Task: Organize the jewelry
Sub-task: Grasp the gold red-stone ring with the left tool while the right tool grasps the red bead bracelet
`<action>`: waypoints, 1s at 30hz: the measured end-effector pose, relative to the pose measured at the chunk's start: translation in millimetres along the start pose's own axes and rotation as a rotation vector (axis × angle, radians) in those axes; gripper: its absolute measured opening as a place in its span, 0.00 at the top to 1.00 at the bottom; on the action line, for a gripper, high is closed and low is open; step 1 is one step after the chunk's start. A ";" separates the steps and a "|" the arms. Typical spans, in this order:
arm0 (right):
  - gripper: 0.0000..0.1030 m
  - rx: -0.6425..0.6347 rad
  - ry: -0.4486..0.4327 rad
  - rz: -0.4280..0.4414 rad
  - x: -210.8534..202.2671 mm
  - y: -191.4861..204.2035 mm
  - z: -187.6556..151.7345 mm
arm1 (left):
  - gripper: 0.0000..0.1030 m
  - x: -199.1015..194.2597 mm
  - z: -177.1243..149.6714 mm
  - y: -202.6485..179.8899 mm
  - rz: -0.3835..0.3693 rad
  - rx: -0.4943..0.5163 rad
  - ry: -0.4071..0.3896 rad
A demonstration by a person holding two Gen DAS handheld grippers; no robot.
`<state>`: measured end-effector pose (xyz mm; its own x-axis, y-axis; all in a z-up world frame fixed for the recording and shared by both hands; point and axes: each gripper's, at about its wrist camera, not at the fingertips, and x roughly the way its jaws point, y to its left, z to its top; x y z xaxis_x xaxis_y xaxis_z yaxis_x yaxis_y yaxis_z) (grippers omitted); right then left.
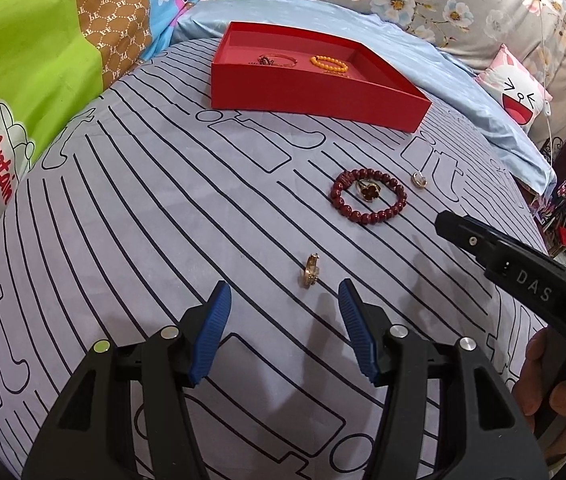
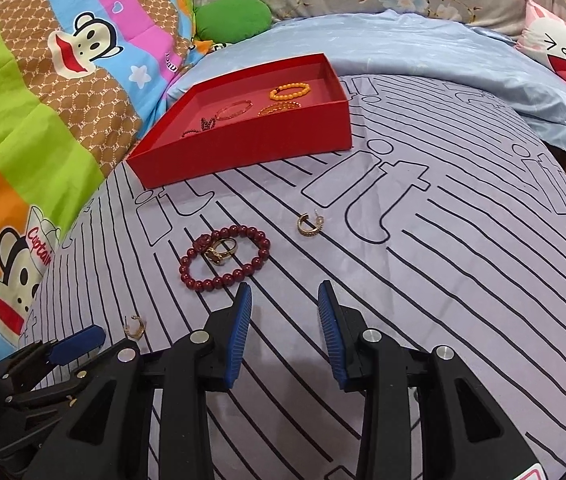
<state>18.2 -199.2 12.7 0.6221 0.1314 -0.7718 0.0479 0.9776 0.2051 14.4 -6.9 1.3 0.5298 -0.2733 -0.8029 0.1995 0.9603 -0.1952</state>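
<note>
A red tray [image 1: 315,92] [image 2: 243,148] at the back of the bed holds an orange bead bracelet [image 1: 329,64] [image 2: 289,91] and other bracelets. A dark red bead bracelet [image 1: 369,196] [image 2: 225,258] lies on the sheet with a gold flower ring [image 1: 369,191] [image 2: 221,252] inside it. One gold hoop earring [image 1: 310,276] [image 2: 136,326] lies just ahead of my open, empty left gripper [image 1: 283,300]. Another earring [image 1: 419,179] [image 2: 310,224] lies to the right of the bracelet. My right gripper [image 2: 285,300] is open and empty, just right of the bracelet.
The striped lilac sheet [image 1: 163,220] covers the bed. A colourful cartoon quilt [image 1: 23,60] [image 2: 43,100] is heaped at the left. A light blue sheet [image 2: 403,44], a floral cushion and a pink cartoon pillow [image 1: 519,92] lie behind and to the right.
</note>
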 end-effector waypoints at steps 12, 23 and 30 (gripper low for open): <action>0.71 -0.054 0.012 -0.019 30.9 19.5 20.3 | 0.48 3.2 11.2 11.7 0.016 -0.027 -0.006; 0.93 -0.121 0.017 -0.054 44.8 29.7 22.7 | 0.48 0.5 19.0 18.5 0.012 -0.053 -0.017; 0.93 -0.059 -0.026 0.065 23.1 30.5 32.4 | 0.48 -0.9 22.4 19.0 0.011 -0.058 -0.023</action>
<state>59.4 -171.7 20.6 0.6428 0.1911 -0.7418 -0.0391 0.9753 0.2174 36.2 10.3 11.0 0.5507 -0.2629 -0.7922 0.1455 0.9648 -0.2190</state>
